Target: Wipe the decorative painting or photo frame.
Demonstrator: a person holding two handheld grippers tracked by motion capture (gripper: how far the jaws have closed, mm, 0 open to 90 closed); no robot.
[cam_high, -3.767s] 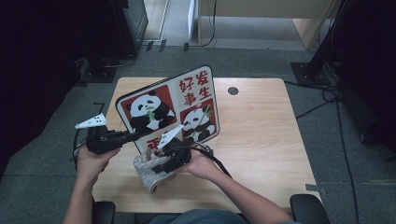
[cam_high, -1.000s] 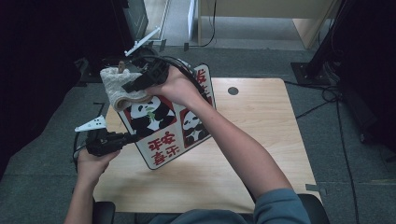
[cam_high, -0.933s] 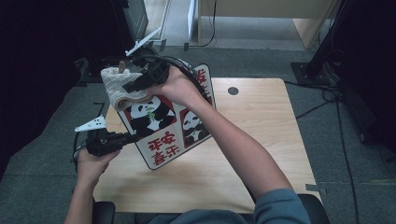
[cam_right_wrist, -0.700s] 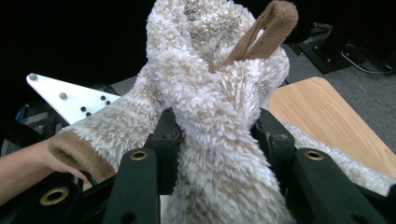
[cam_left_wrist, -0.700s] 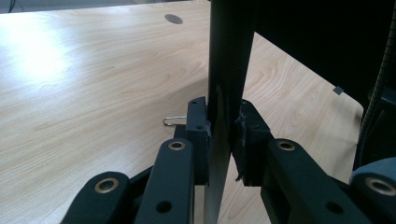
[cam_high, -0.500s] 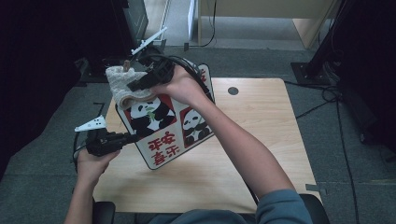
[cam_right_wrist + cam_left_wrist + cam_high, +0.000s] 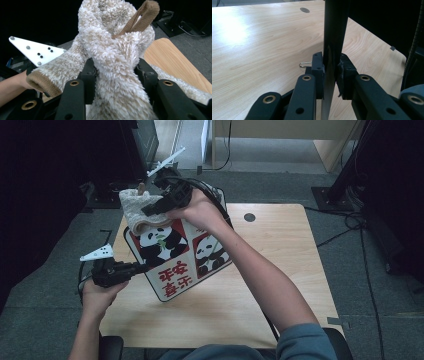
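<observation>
A panda-printed board (image 7: 177,252) stands tilted on the wooden table (image 7: 280,270). My left gripper (image 7: 140,268) is shut on the board's near left edge; in the left gripper view its jaws clamp the dark board edge (image 7: 333,50) from both sides. My right gripper (image 7: 150,212) is raised over the board's far upper corner, shut on a fluffy beige cloth (image 7: 137,210). In the right gripper view the cloth (image 7: 115,57) bulges between the jaws, its tan loop (image 7: 140,17) sticking up.
A round cable hole (image 7: 249,217) lies in the table's far side. A small metal clip (image 7: 305,64) lies on the wood near the left jaws. Dark equipment and cables (image 7: 360,220) surround the table on the grey floor.
From lying low at the table's near side, the cloth has been lifted to the board's far top corner. Over the last second the right hand has shifted slightly right; the left hand stayed put.
</observation>
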